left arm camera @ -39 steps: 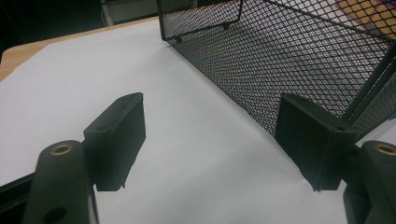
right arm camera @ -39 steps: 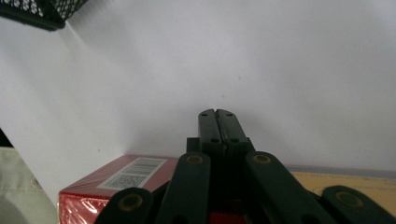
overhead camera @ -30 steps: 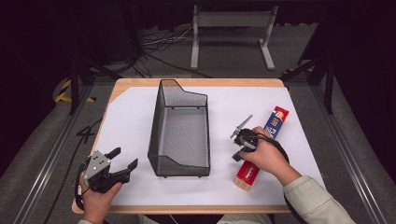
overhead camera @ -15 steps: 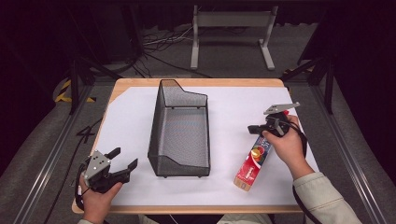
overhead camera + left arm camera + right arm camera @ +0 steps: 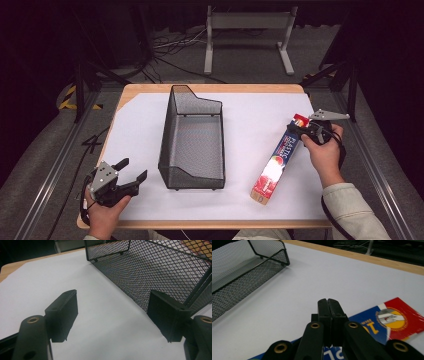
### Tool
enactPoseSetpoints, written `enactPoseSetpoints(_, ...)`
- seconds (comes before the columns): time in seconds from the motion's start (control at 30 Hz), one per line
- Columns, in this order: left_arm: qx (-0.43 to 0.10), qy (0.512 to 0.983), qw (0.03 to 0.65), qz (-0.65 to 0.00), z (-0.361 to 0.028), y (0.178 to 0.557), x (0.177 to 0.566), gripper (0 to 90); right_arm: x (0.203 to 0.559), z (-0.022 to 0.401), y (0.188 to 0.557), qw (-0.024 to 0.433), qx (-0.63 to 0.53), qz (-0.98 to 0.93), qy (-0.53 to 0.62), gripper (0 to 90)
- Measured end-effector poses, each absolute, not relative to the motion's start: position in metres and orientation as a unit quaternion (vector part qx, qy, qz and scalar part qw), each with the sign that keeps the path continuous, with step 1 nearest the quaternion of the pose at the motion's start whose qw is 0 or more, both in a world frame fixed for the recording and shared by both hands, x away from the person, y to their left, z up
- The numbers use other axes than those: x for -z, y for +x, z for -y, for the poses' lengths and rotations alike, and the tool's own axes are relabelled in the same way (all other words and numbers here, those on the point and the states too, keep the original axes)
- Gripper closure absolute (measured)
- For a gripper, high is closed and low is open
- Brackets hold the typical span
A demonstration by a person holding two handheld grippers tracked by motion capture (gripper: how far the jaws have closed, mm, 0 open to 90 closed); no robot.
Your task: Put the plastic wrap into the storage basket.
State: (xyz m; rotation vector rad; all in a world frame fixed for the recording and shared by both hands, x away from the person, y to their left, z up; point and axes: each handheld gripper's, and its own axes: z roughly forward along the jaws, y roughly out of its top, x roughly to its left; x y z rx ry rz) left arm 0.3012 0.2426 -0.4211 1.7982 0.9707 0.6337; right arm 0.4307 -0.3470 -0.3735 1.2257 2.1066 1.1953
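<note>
Table, white sheet [image 5: 250, 130]. Black mesh tray [image 5: 192, 140], centre. Plastic-wrap box [image 5: 279, 160], right of tray, lying flat. Right gripper [image 5: 299, 131]: jaws pressed together, gripping nothing, over box's far end. Left gripper [image 5: 132, 172]: jaws wide apart, empty, near tray's near-left corner.

**One basket, one box, two grippers**

One black mesh basket [image 5: 192, 137] stood on the surface [image 5: 135, 125], and it served as the landmark for the rest. One long blue and red box [image 5: 277, 162] lay to the right of the basket, well apart from it. Two grippers were counted: the left gripper [image 5: 131, 173] near the basket's front left corner, and the right gripper [image 5: 295, 131] beyond the box, right of the basket. One white sheet [image 5: 250, 115] covered the surface under the basket. Two hands were counted, one on each gripper. Behind the basket, off the surface, stood one grey metal frame [image 5: 248, 30].
</note>
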Motion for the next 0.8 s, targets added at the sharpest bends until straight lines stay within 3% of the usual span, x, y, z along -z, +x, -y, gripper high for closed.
enactPoseSetpoints(0.47,-0.259,0.739,0.478,-0.398,-0.241,0.301,0.422,25.5,0.388,0.392,0.437,0.265,-0.386,-0.723,0.508,90.0)
enactPoseSetpoints(0.8,-0.260,0.740,0.477,-0.397,-0.241,0.301,0.422,25.5,0.402,0.403,0.447,0.273,-0.346,-0.723,0.532,88.7)
